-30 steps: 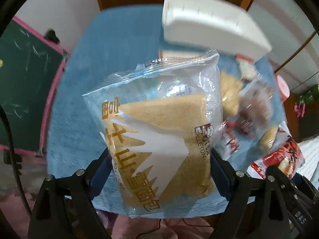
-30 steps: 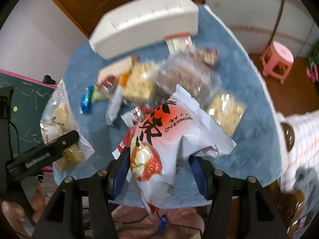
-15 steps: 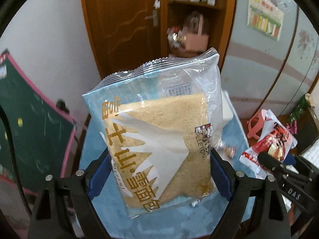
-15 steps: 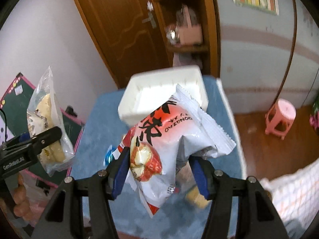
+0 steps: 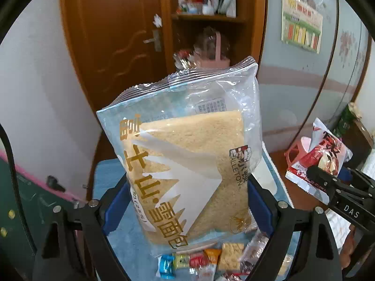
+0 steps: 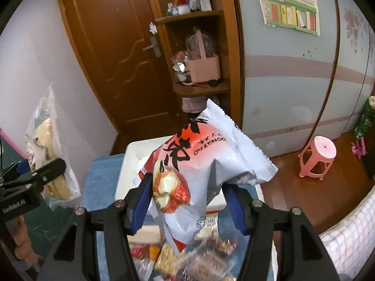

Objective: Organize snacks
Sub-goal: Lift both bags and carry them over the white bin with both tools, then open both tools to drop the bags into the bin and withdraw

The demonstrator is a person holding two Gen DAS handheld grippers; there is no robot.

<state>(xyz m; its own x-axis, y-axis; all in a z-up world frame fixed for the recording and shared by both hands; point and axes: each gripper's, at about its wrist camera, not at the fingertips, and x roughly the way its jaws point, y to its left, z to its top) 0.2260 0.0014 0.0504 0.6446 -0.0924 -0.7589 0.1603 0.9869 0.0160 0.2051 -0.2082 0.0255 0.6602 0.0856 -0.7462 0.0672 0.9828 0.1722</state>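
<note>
My left gripper [image 5: 187, 201] is shut on a clear bread packet [image 5: 187, 154] with gold lettering, held upright above the blue table [image 5: 110, 173]. My right gripper [image 6: 187, 199] is shut on a white and red snack bag [image 6: 206, 164], raised over the white bin [image 6: 131, 164]. The bread packet also shows at the left of the right wrist view [image 6: 46, 152], and the snack bag at the right of the left wrist view [image 5: 321, 159]. Several small snack packets [image 5: 206, 260] lie on the table below; they also show in the right wrist view [image 6: 187, 257].
A wooden door [image 6: 112, 53] and shelves [image 6: 199, 46] stand behind the table. A pink stool [image 6: 316, 157] is on the floor at the right. A green board with a pink frame [image 5: 23, 187] leans at the left.
Both grippers have tilted up and lifted with their bags. The view has swung from the table top to the door and shelves. The bin and loose snacks have dropped low in view.
</note>
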